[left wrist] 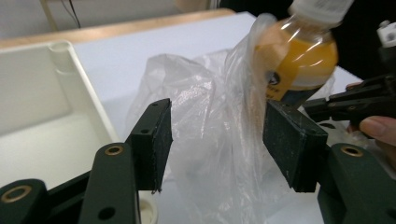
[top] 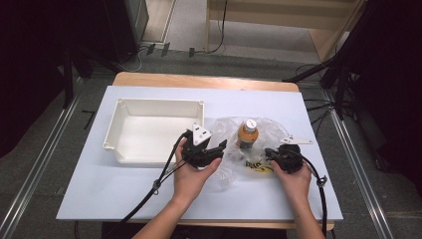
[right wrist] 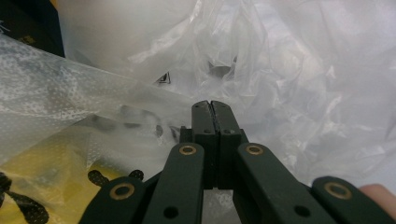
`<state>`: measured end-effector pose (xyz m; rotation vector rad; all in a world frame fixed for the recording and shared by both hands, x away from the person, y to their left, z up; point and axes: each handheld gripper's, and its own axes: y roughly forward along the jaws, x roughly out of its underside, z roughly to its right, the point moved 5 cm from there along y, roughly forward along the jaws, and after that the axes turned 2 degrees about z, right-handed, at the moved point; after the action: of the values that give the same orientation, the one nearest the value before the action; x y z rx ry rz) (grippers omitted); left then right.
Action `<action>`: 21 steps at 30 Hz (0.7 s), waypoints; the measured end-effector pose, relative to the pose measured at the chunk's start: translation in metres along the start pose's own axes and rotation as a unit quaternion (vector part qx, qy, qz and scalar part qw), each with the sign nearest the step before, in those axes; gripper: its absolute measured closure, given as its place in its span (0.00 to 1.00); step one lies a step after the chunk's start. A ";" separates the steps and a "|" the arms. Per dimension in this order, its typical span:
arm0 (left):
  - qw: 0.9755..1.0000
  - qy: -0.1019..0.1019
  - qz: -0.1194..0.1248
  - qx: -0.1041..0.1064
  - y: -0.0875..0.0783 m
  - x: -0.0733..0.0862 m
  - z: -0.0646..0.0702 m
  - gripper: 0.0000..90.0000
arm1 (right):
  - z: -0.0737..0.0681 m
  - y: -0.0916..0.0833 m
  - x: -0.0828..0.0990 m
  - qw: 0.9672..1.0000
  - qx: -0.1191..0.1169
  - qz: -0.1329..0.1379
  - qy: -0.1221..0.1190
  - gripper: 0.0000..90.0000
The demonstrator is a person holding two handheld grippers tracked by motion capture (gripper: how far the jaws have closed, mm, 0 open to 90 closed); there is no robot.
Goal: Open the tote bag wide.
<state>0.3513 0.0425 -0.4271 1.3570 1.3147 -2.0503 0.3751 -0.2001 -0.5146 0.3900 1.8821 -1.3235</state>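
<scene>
Plastic bag (top: pixel 234 149) round bottle (top: pixel 247 133) | tray (top: pixel 119 107) left | left hand-held gripper (left wrist: pixel 217 135) released | right (right wrist: pixel 215 109) clenched on bag

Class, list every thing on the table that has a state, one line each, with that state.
Orange juice bottle: upright, white cap on, inside the bag.
Clear plastic bag: crumpled, around the bottle.
White plastic tray: empty.
Left gripper: open, bag film between its jaws.
Right gripper: shut.

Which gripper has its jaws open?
The left gripper: its jaws stand apart around loose clear plastic bag. The right gripper has its jaws shut.
</scene>
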 end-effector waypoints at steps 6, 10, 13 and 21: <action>0.999 0.020 -0.042 -0.027 0.020 0.009 0.004 0.78 | 0.000 -0.001 0.000 1.000 -0.004 0.003 -0.003 1.00; 0.996 0.035 -0.074 -0.037 0.030 0.022 0.007 1.00 | -0.001 -0.001 0.000 1.000 -0.005 0.006 -0.007 1.00; 0.995 0.040 -0.086 -0.023 0.035 0.030 0.011 1.00 | -0.001 -0.001 0.000 1.000 -0.005 0.009 -0.008 1.00; 0.995 0.043 -0.093 -0.018 0.041 0.050 0.014 1.00 | -0.001 -0.002 0.000 1.000 -0.007 0.013 -0.011 1.00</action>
<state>0.3484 0.0195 -0.4887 1.3665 1.5612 -2.0952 0.3730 -0.2001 -0.5129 0.3892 1.8612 -1.2909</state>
